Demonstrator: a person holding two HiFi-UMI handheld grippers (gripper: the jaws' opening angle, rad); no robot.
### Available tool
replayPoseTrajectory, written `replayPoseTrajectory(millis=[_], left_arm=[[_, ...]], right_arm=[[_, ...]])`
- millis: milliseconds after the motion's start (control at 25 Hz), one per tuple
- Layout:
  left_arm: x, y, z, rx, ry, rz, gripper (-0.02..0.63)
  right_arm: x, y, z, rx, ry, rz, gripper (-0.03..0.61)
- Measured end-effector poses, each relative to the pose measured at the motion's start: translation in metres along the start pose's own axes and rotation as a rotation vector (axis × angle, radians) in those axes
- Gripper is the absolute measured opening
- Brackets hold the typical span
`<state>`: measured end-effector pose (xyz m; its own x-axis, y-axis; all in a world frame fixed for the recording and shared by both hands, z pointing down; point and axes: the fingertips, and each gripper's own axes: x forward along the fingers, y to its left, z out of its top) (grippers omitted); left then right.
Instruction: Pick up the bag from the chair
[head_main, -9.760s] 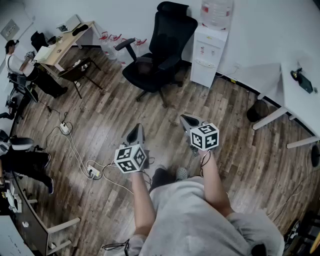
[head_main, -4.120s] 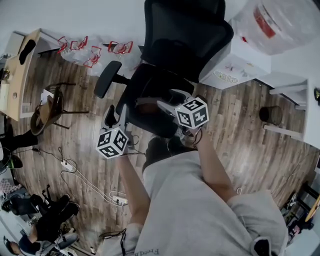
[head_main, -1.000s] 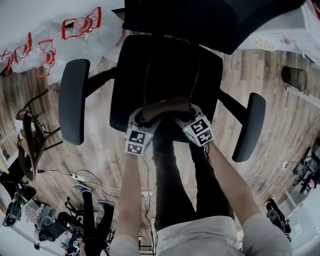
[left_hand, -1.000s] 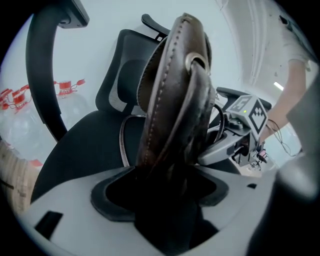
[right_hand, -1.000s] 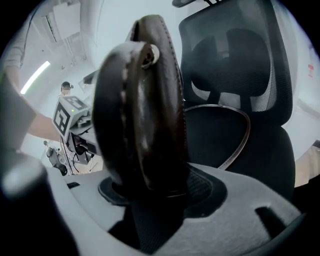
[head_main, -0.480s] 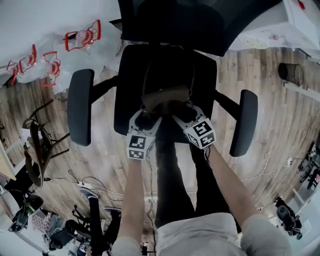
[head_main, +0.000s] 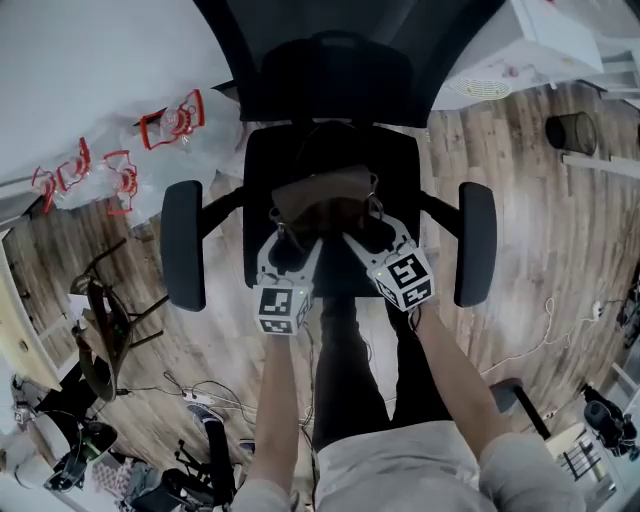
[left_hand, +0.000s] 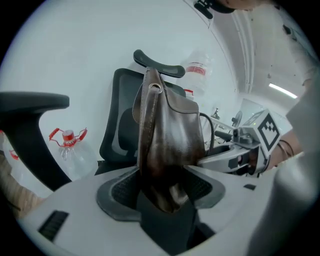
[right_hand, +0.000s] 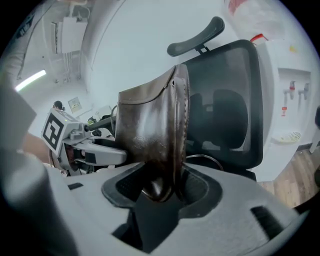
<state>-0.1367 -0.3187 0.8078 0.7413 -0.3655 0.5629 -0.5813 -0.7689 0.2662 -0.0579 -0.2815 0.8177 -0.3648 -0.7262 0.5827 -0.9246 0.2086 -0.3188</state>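
The brown leather bag (head_main: 325, 200) was held over the seat of the black office chair (head_main: 400, 160), in front of its backrest and between the two armrests (head_main: 183, 245), by both tools at once. The left tool (head_main: 283, 240) was clamped on the left end of the bag and the right tool (head_main: 366, 232) on its right end, with the marker cube (head_main: 280, 308) of the left tool and the marker cube (head_main: 405, 280) of the right tool lying nearer the person. In the left gripper view the jaws of the left tool (left_hand: 162, 200) had just been closing, and the bag (left_hand: 167, 145) stood between them, pinched at its lower edge and rising upright in front of the headrest; the right tool (left_hand: 240, 150) was seen just beside the bag on the right. In the right gripper view the jaws of the right tool (right_hand: 157, 192) had likewise just been closing on the bag (right_hand: 152, 145), the stitched edge of which stood upright in the grip, with the left tool (right_hand: 80, 145) visible at the left. Whether the underside of the bag was clear of the seat cushion could not be determined from any view. The legs of the person (head_main: 345, 370) stood on the wooden floor (head_main: 530, 260) just near of the chair. Clear water bottles with red handles (head_main: 170, 125) lay by the white wall, far left of the chair.
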Motion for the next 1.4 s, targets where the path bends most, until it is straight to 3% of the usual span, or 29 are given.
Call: replayPoseTrajectory(millis=[400, 840, 1120, 1400], left_arm=[[-0.026, -0.015, 0.093, 0.011, -0.084, -0.036, 0.242], [-0.07, -0.025, 0.206, 0.062, -0.195, -0.022, 0.236], [-0.105, -0.045, 0.278, 0.063, -0.294, -0.042, 0.235], [-0.133, -0.076, 0.336, 0.12, -0.375, -0.07, 0.232]], right_arm=[[-0.046, 0.006, 0.086, -0.013, -0.081, -0.065, 0.196], [-0.089, 0.028, 0.19, -0.026, -0.199, -0.136, 0.189], [-0.137, 0.043, 0.256, -0.032, -0.301, -0.169, 0.189], [-0.186, 0.051, 0.307, -0.079, -0.396, -0.215, 0.187]])
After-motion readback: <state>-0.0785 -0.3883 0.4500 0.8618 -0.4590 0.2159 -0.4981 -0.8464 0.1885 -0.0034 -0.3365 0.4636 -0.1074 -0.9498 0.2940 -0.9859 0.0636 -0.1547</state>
